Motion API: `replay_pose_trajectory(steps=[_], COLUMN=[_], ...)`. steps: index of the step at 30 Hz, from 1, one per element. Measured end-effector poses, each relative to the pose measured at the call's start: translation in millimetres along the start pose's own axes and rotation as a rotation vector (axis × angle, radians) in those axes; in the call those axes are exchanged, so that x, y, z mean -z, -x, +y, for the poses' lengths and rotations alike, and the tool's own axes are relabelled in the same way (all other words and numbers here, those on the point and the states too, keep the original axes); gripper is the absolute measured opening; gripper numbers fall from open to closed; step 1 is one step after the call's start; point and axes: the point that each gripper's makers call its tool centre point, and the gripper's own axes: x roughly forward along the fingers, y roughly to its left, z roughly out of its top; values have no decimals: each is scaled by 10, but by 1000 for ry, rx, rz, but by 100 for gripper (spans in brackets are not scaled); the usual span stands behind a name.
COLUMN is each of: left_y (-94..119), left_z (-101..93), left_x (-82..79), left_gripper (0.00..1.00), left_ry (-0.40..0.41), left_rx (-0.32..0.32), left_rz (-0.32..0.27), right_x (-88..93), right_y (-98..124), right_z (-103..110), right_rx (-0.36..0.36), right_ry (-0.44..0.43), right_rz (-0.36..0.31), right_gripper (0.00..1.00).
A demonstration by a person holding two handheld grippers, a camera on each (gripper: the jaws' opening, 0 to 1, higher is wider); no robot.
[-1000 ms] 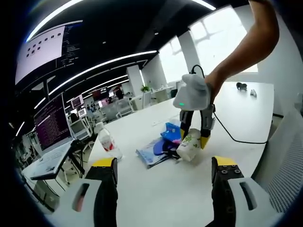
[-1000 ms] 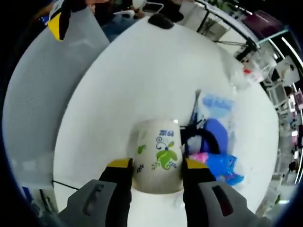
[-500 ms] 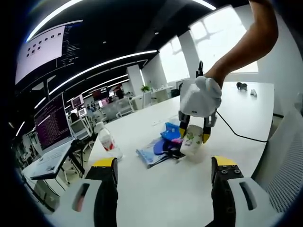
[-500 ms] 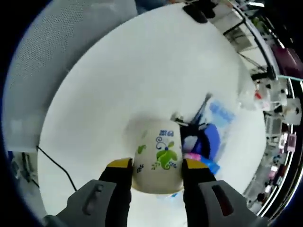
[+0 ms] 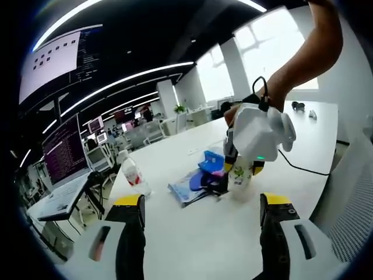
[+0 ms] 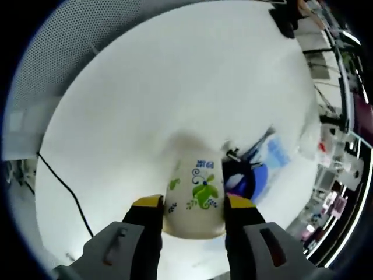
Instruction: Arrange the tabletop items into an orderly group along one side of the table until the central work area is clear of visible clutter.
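We see the right tongs clamped on a white paper cup with green leaf print, held upright at the white worktop, just beside a blue pile. The left tongs stand apart, holding nothing. A clear bottle stands near the worktop's far edge

Left gripper view: low, level across table; right gripper view: close, steeply down; shared: cup, blue clutter
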Motion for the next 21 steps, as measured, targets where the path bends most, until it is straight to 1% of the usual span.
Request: replay_pose_trajectory(steps=[5,8,9,10,12,13,16,19,21], left_y=[4,5,5,5,6,6,8,14,16], left_z=[7,8,7,7,10,7,4,10,11], left_x=[8,10,8,6,11,6,9,3,2], left_gripper=[80,80,80,80,80,79,79,79,79], left_ry=[0,-1,-1,0,0,0,-1,3,1], left_rx=[-1,-1,-1,-1,-2,-2,0,-2,-3], left_rz=[1,1,0,-2,1,-1,1,-3,-2], right_x=[-9,14,14,-2,-3,-11,-41,-61,-72], right_y=[-3,3,1,1,13,18,32,37,35], right_z=[-5,-33,-31,-37,-42,-51,-65,-68,-88], right_rx=[15,43,47,56,74,87,114,128,142], right_ry=[41,133,152,195,227,265,339,374,411], right_rz=[25,60,65,63,73,83,97,110,130], right_gripper=[38,38,38,38,38,38,38,38,38])
